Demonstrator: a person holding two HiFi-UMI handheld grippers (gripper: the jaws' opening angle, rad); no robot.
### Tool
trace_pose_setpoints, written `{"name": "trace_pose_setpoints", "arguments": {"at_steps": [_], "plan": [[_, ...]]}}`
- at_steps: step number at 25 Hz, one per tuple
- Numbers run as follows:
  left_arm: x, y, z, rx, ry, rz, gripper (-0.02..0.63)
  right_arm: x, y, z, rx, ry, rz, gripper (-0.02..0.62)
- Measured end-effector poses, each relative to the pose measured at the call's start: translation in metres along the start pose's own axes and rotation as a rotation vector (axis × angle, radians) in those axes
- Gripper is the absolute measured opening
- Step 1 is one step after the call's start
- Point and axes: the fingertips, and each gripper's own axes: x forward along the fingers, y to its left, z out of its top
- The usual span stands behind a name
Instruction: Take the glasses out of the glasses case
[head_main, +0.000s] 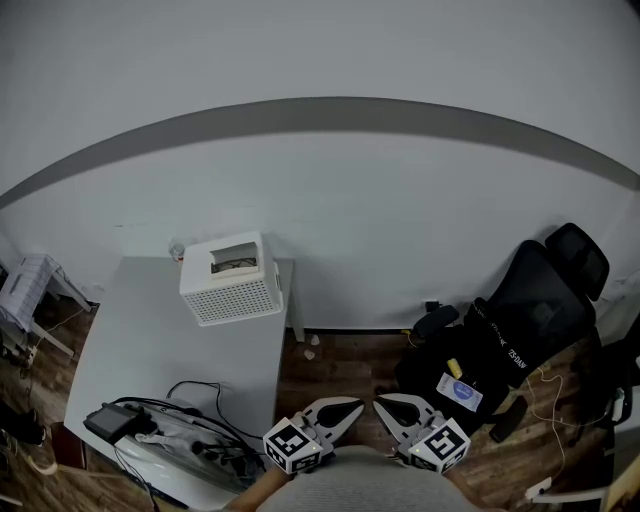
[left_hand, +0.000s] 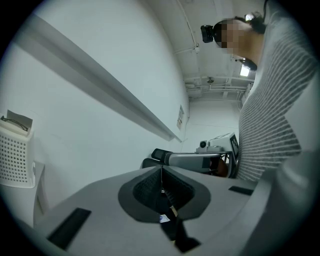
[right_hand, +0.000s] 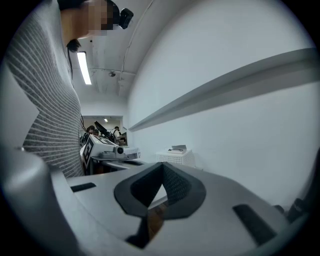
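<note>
Left claw (head_main: 352, 406) and right claw (head_main: 382, 402), both closed on nothing, well apart from the table (head_main: 150, 330). No glasses case visible; locate it first, then open on approach.

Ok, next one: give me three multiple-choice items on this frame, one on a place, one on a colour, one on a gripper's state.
1. Where does the white perforated basket stand?
A. on the floor
B. on the white table
C. on a shelf

2. What colour is the office chair?
A. black
B. red
C. white

3. How do the jaws of the left gripper stand?
A. wide apart
B. shut on a glasses case
C. shut, with nothing between them

Answers: 1 B, it sits at the table's far end by the wall; 2 A, its seat and back are black; 3 C, the left gripper view shows the tips meeting on nothing.
</note>
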Motion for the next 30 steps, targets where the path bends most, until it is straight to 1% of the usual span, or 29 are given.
{"name": "trace_pose_setpoints", "arguments": {"at_steps": [2,7,12,15,20,26,30], "plan": [[0.000,0.001,0.000,0.000,-0.002,0.000,0.013,0.001,0.000,0.000,0.017,-0.005,0.007,0.012],[0.000,0.001,0.000,0.005,0.003,-0.001,0.012,0.001,-0.006,-0.002,0.135,-0.039,0.000,0.014],[-0.002,0.001,0.001,0.001,0.000,0.005,0.014,0.003,0.002,-0.005,0.099,-0.022,0.026,0.014],[-0.002,0.001,0.000,-0.001,0.000,0.008,0.014,0.002,0.003,-0.007,0.081,-0.010,0.028,0.014],[0.002,0.004,-0.001,-0.006,-0.005,0.022,0.014,-0.002,0.003,-0.009,0.089,-0.012,0.046,0.014],[0.011,0.011,-0.007,-0.007,-0.018,0.062,0.014,-0.006,-0.003,-0.016,0.099,0.001,0.082,0.014],[0.015,0.027,0.000,0.003,-0.040,0.107,0.012,0.003,-0.014,-0.017,0.092,0.016,0.111,0.014]]}}
